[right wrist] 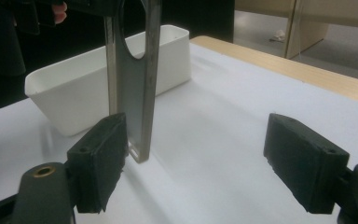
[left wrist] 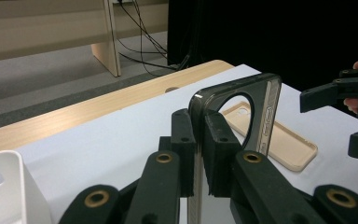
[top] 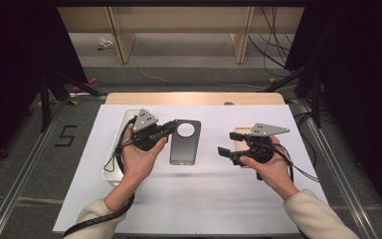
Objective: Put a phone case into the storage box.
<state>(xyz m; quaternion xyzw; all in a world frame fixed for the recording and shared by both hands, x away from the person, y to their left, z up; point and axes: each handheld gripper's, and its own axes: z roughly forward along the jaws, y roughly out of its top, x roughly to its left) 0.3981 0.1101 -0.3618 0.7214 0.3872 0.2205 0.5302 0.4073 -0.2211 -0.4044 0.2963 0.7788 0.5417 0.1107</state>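
Above the middle of the bench (top: 189, 199), a dark phone case (top: 184, 142) with a round camera hole is held clear of the white sheet, its shadow lying on the sheet below it. Seen from the left gripper view, the case (left wrist: 256, 112) stands on edge, its top corner pinched between two black pads (left wrist: 216, 154). The left gripper (top: 166, 130) is clamped on that corner, coming in from the case's left side in the high view.

The right gripper (top: 226, 153) sits well to the right of the case, its jaws spread wide with nothing between them; no pad touches the case. In the right gripper view the case (right wrist: 135, 88) hangs just past the left pad (right wrist: 98, 158), its lower edge free above the sheet.

A tan case (top: 239, 139) lies flat on the bench under the right hand (top: 268, 167); the left gripper view shows it (left wrist: 284, 144) behind the dark one. A white bin (top: 122, 129) stands at the left of the bench, partly under the left hand (top: 139, 159)
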